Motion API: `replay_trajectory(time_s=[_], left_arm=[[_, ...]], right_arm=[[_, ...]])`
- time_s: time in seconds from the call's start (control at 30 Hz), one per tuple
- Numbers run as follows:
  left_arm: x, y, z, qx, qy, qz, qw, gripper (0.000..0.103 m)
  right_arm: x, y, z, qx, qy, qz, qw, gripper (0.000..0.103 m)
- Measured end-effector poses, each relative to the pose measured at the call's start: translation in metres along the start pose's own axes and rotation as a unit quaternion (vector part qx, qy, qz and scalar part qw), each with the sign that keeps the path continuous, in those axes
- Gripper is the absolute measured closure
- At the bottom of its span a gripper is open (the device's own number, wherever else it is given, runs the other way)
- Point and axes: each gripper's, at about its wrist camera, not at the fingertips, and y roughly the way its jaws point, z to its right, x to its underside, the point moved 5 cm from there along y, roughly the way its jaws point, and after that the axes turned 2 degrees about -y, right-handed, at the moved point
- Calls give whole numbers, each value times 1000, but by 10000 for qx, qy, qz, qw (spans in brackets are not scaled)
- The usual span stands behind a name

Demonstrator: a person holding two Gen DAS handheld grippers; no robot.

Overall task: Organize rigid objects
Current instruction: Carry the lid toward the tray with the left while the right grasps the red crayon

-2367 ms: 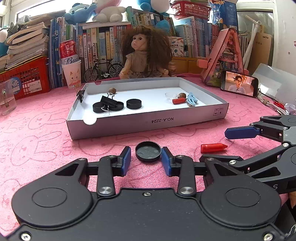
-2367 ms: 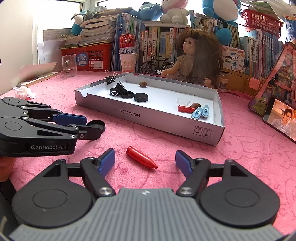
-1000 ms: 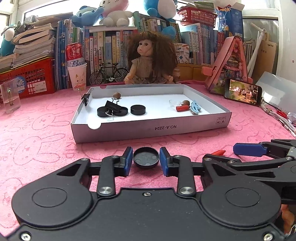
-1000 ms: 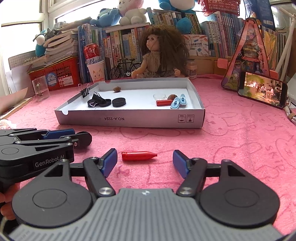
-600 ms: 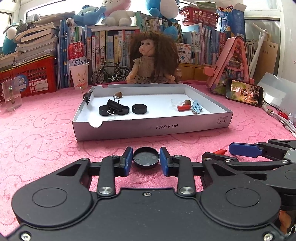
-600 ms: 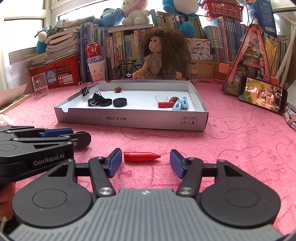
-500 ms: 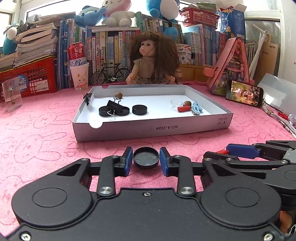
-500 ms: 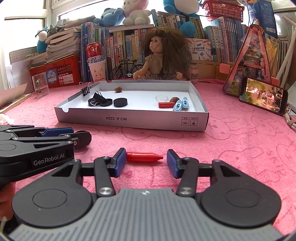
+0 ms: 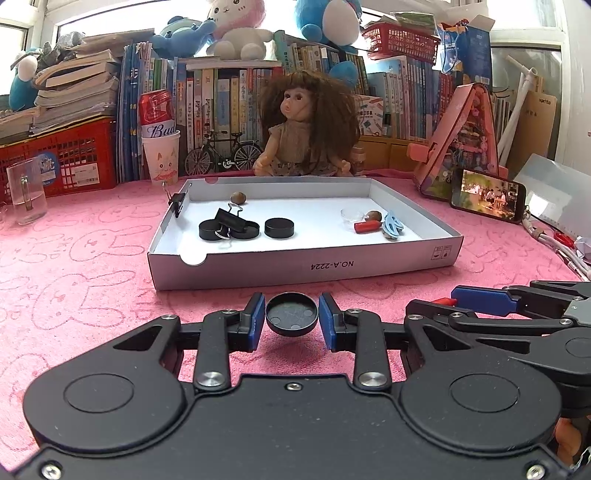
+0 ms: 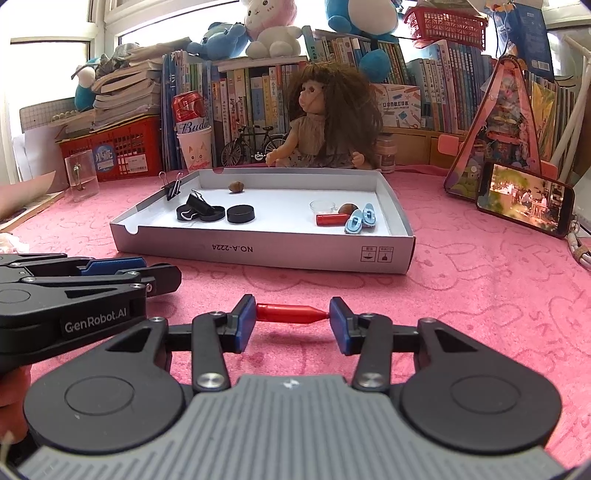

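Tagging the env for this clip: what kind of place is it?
Likely a home study or child's room, not a lab: packed bookshelf with plush toys on top, a doll behind the white tray, pink bunny-print cloth over the table.

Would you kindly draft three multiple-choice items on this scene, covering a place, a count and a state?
1. Where do the blue doll shoes lie?
A. in the white box, near its right wall
B. on the pink cloth
C. in the red basket

2. How many black round caps lie inside the box?
A. one
B. three
C. five

3. What does the right hand-held gripper hold?
A. nothing
B. a binder clip
C. the red crayon-shaped piece, end to end

Answers:
1 A: the shoes rest beside the red piece in the box.
2 B: three caps lie in a row there.
3 C: both pads touch its ends.
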Motion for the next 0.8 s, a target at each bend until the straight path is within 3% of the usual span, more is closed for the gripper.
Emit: replay_trajectory(time_s=[0.8], left_arm=[[-30,0,-1,-58,-157,280,9995,73]], right_arm=[[-29,-2,24,156,167,349,9991,54]])
